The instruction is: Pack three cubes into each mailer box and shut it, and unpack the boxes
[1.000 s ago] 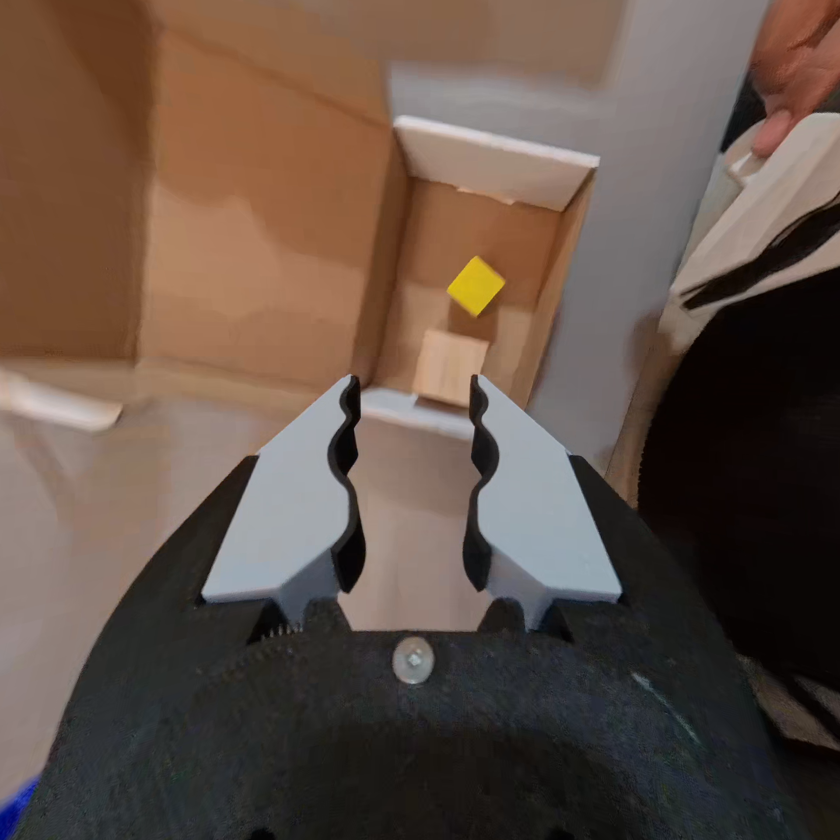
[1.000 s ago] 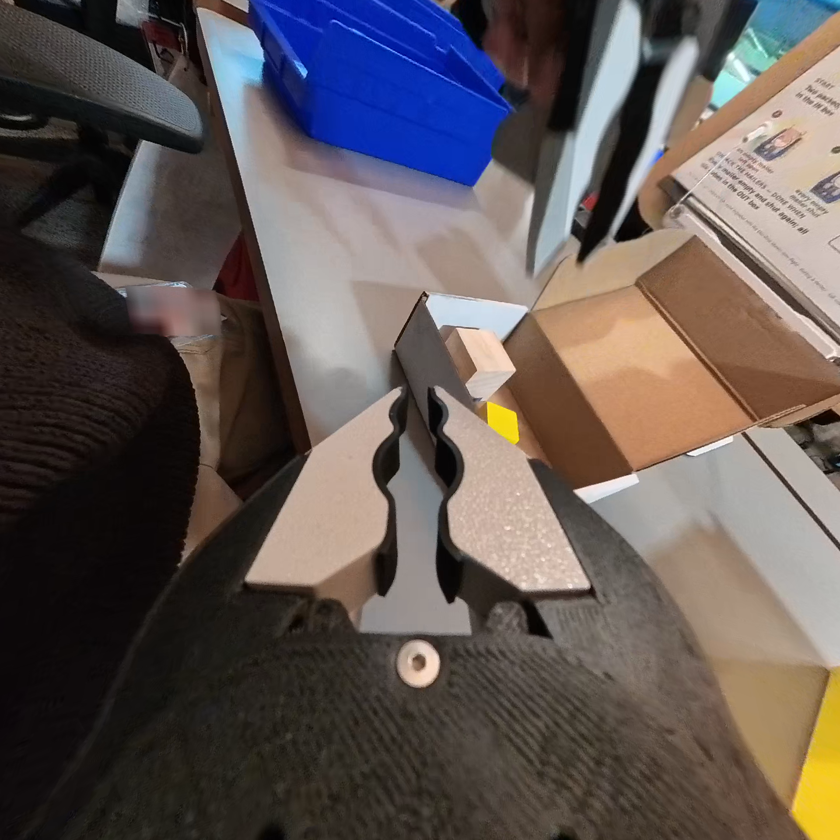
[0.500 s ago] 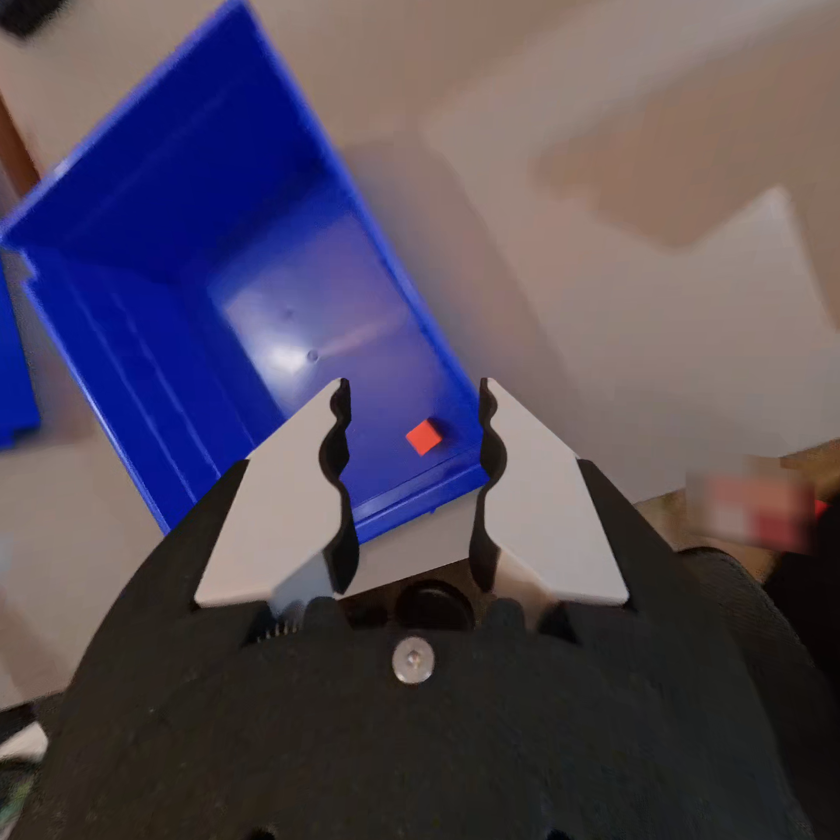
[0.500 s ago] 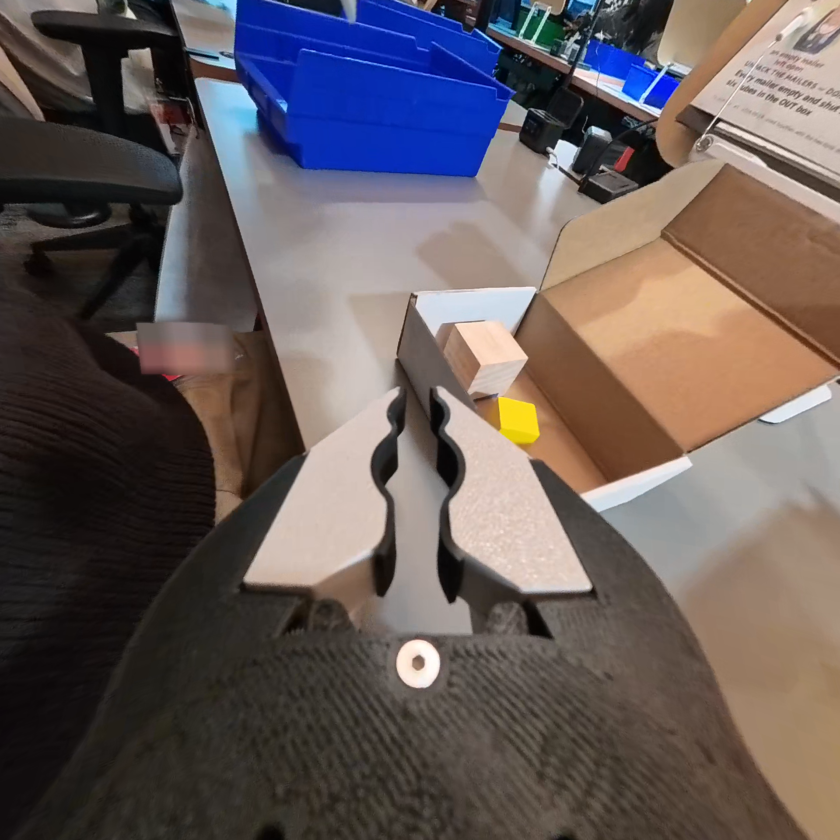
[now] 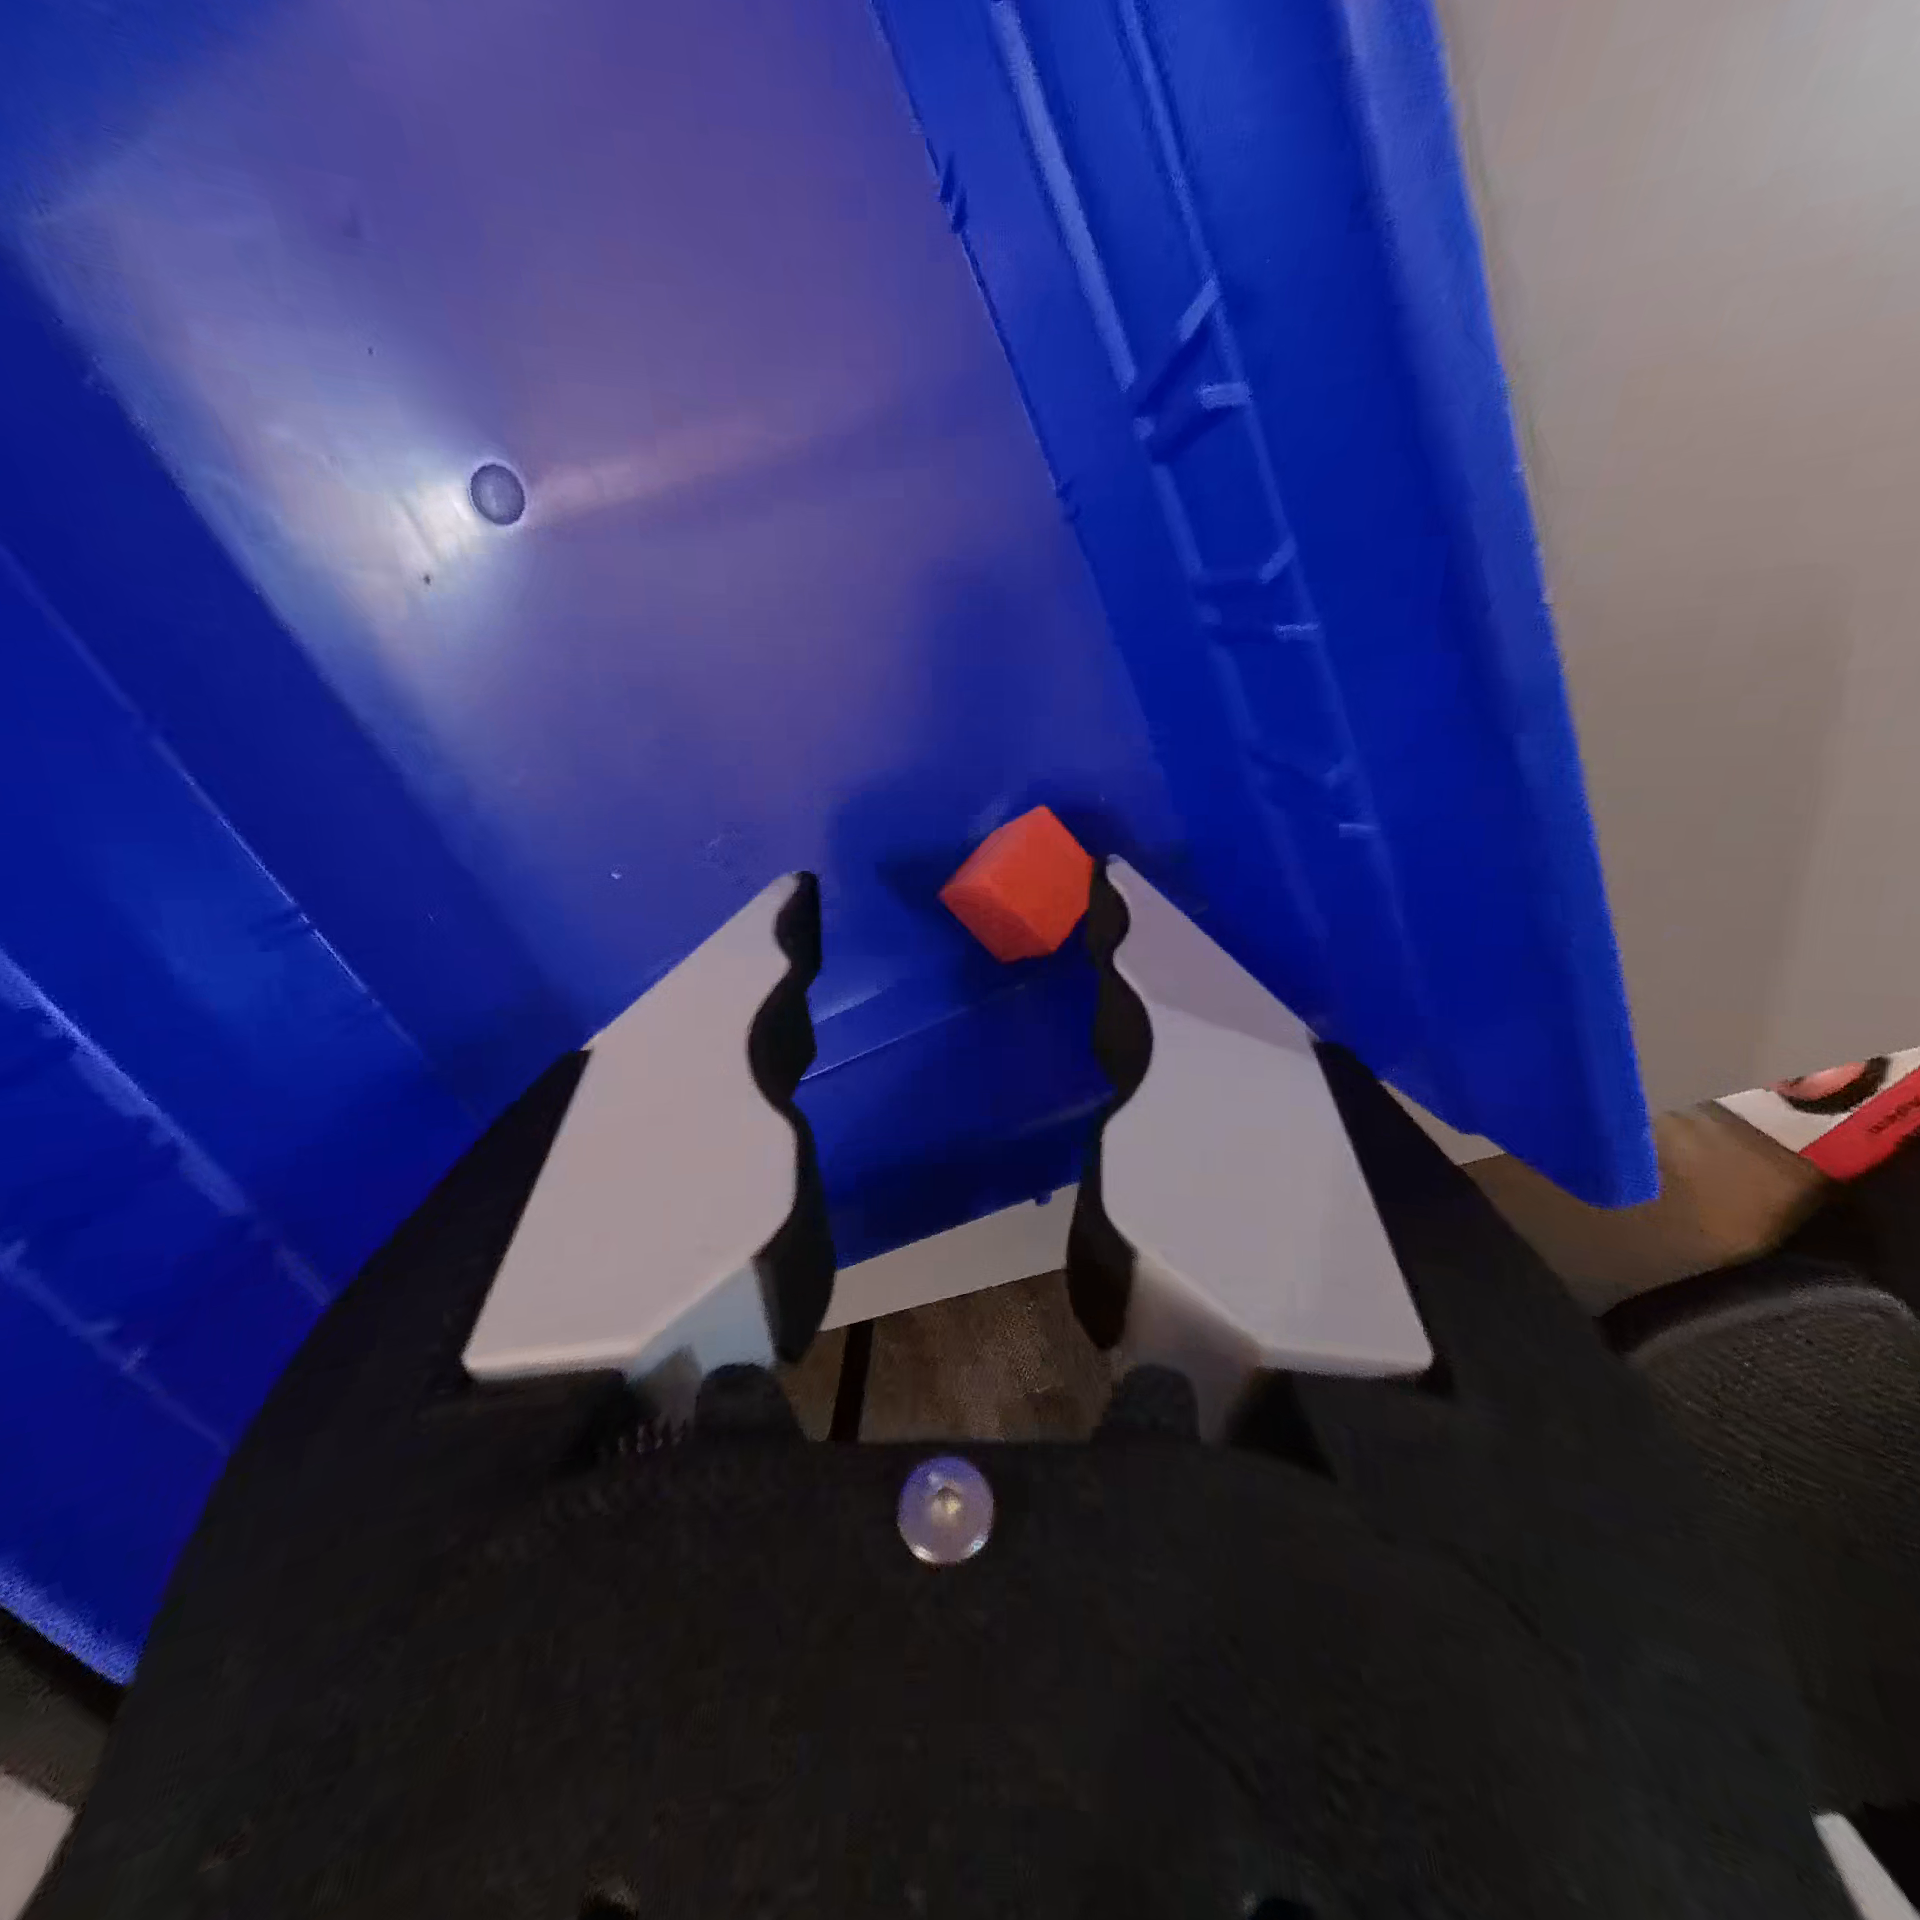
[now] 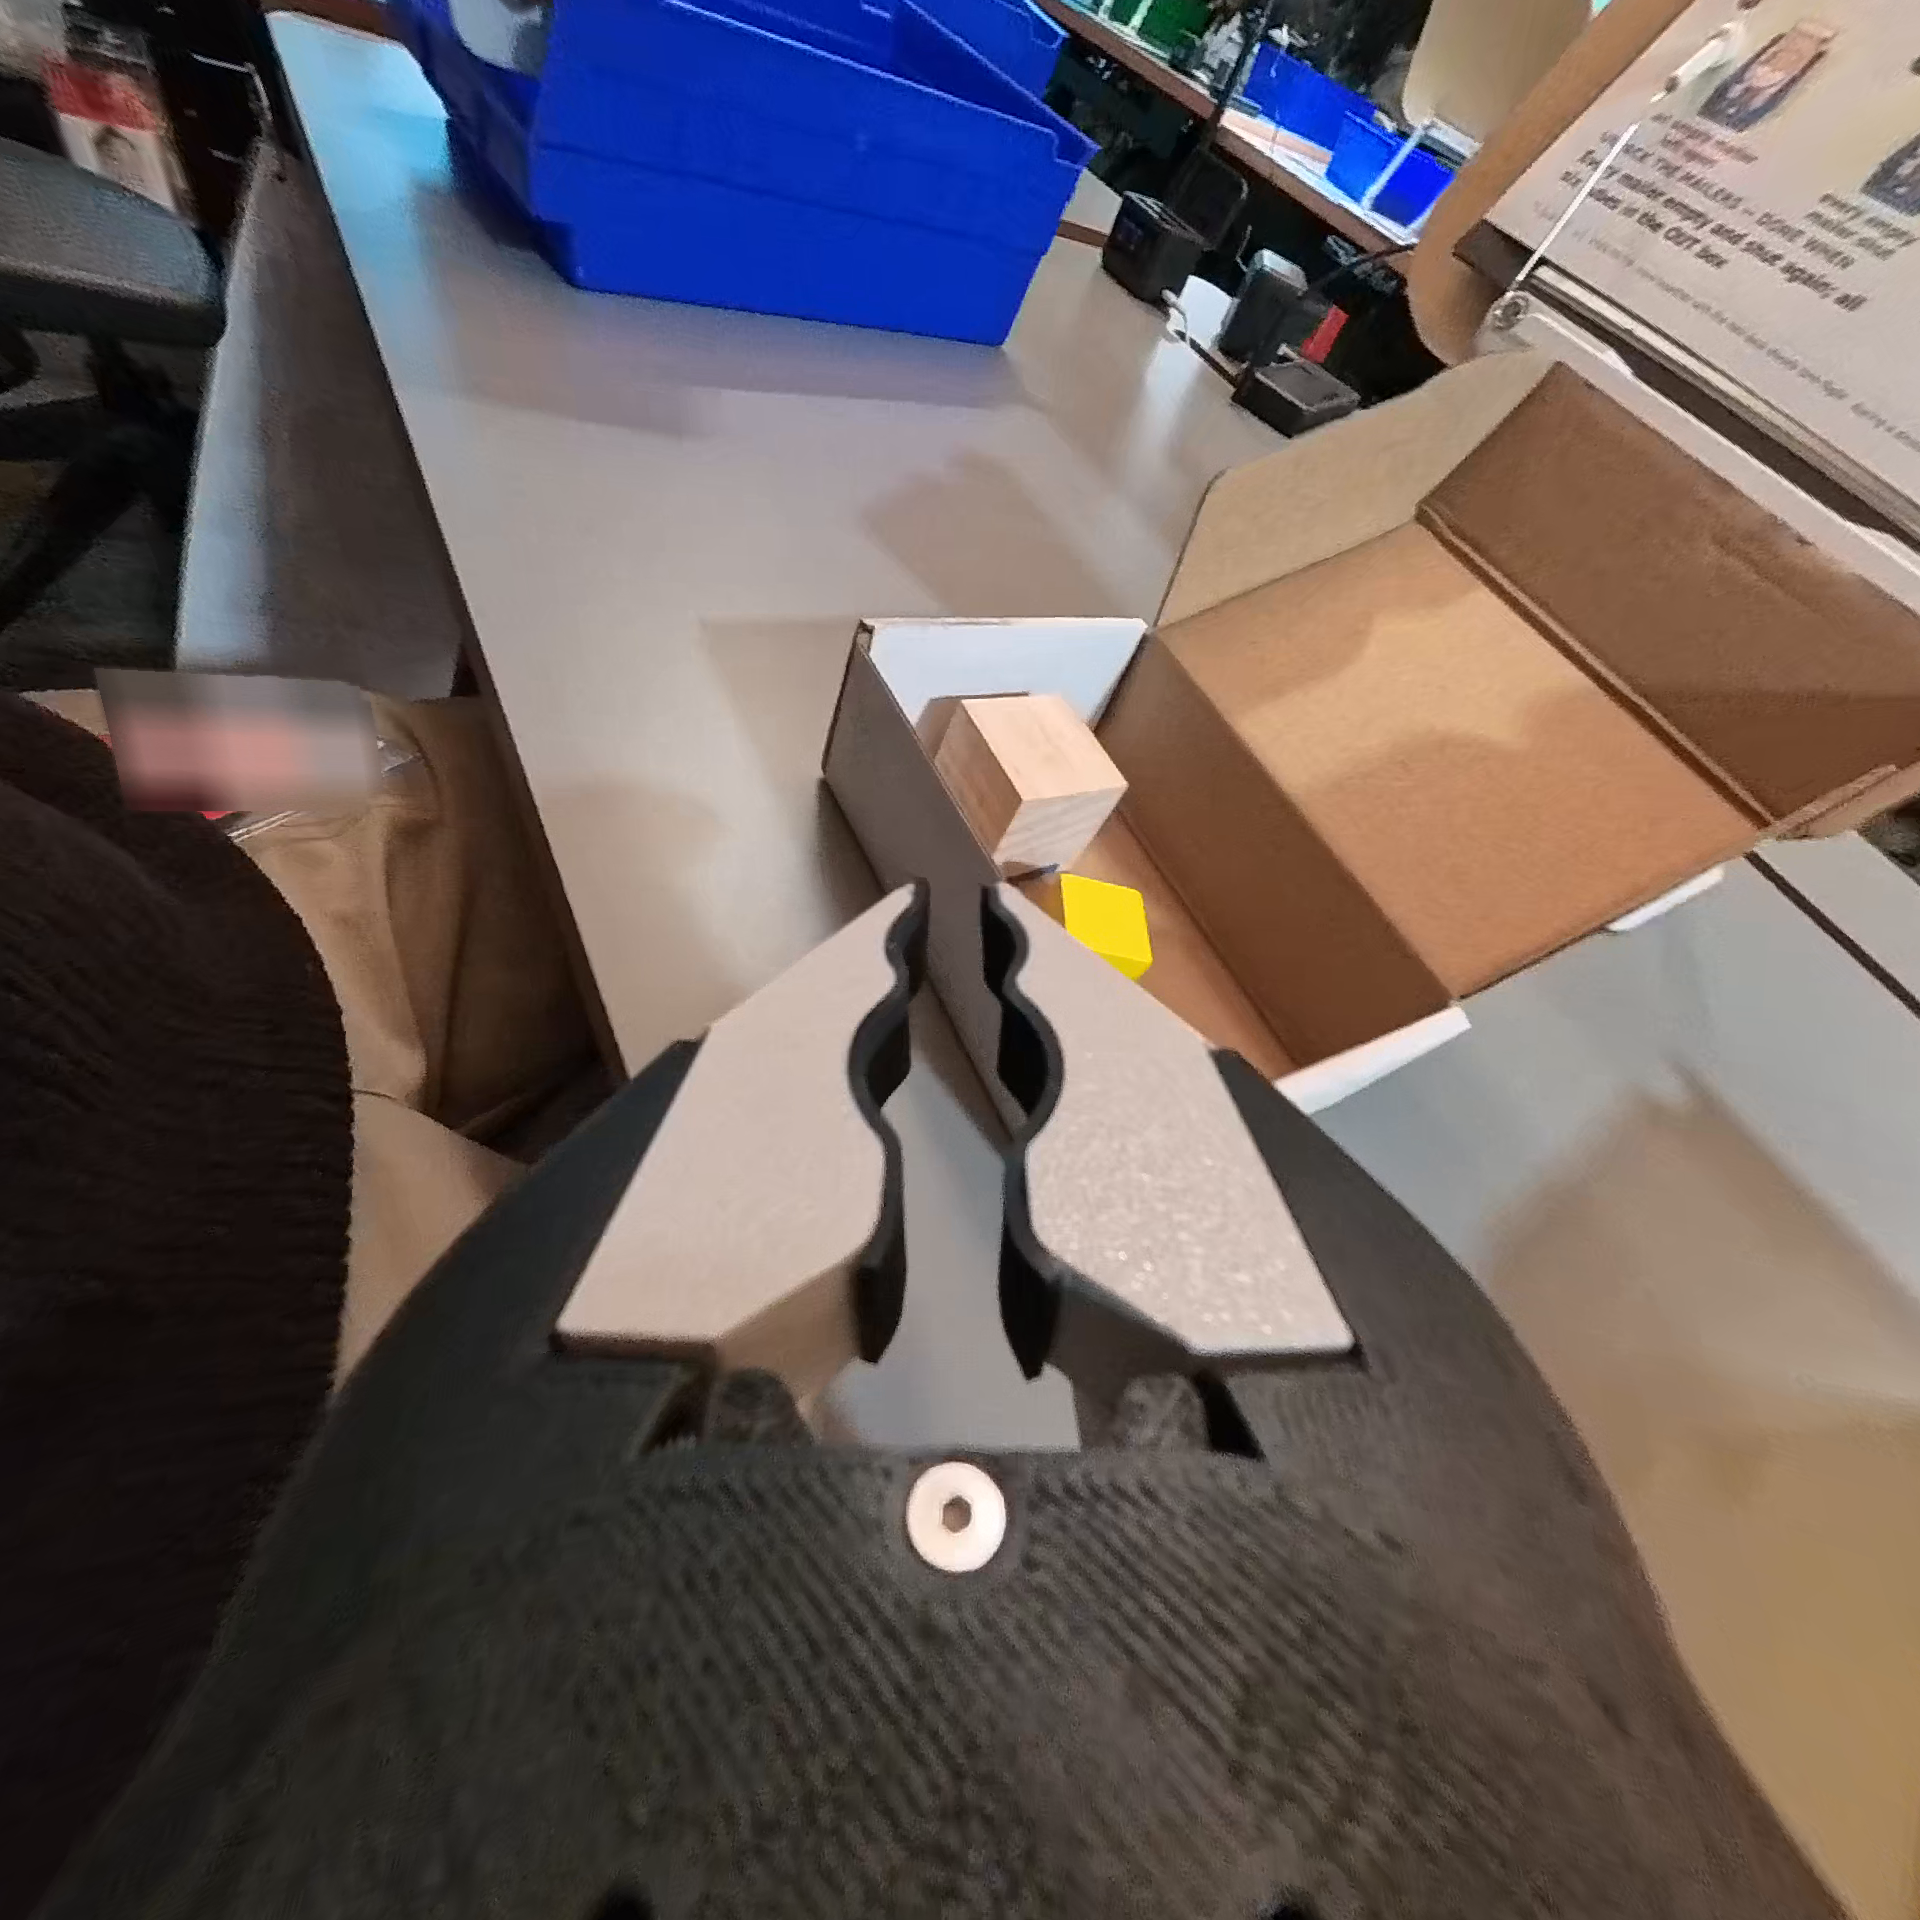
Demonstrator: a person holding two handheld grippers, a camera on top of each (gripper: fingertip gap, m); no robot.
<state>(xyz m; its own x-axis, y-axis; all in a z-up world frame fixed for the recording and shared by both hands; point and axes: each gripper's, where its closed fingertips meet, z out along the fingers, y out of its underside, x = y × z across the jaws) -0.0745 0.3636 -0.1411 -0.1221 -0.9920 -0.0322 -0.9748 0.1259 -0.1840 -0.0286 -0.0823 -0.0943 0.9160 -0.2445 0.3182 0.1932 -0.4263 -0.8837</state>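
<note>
Left claw point(image 5: 954, 881) nearer; red cube point(image 5: 1016, 883) tilted

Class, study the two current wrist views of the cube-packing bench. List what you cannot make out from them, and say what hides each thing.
- Right wrist view: the right gripper covers the mailer box's near corner, so a third cube beside the wooden cube and yellow cube cannot be ruled out.
- Left wrist view: the blue bin runs off the frame, so cubes other than the red cube may lie unseen.
- Left wrist view: whether the left gripper touches the red cube is unclear.
</note>
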